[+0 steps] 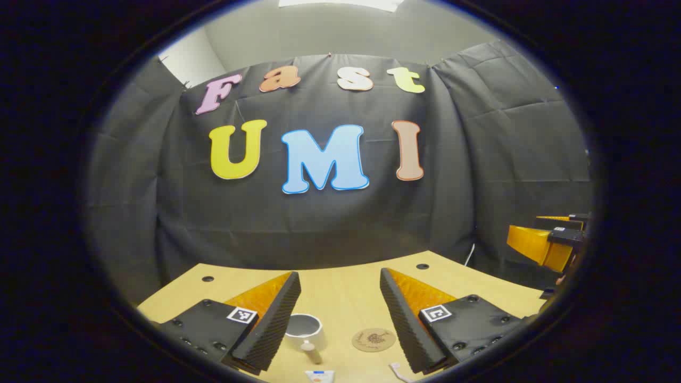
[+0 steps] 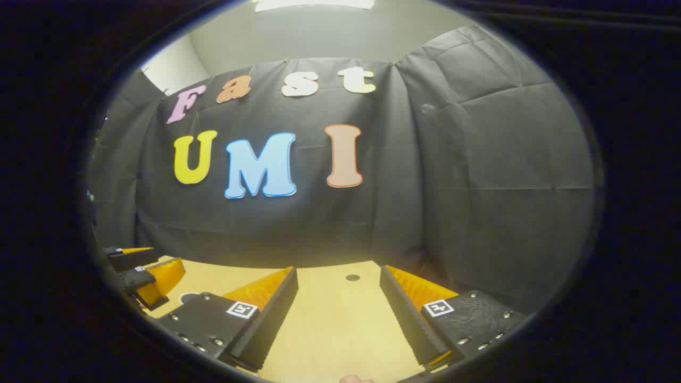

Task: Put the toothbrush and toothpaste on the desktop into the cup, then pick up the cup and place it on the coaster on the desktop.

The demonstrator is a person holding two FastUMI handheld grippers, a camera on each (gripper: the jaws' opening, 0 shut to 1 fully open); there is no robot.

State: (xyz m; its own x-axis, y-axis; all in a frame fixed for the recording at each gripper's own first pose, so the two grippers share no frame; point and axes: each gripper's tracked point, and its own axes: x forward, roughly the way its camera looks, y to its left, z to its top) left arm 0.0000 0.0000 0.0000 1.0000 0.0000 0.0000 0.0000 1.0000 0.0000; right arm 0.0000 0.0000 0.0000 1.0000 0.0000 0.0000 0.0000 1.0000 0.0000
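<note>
White cup (image 1: 304, 330), round brown coaster (image 1: 373, 339) with dark print, pale wood desktop (image 1: 340, 290), black cloth wall (image 1: 330, 213)

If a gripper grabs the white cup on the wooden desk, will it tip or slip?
The squat white cup probably resists tipping. Its smooth-looking wall may slip. It looks rigid, so it should hold shape in the open left gripper.

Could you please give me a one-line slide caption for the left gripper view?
Open left gripper held above the desktop, framing a white cup and a round coaster.
</note>
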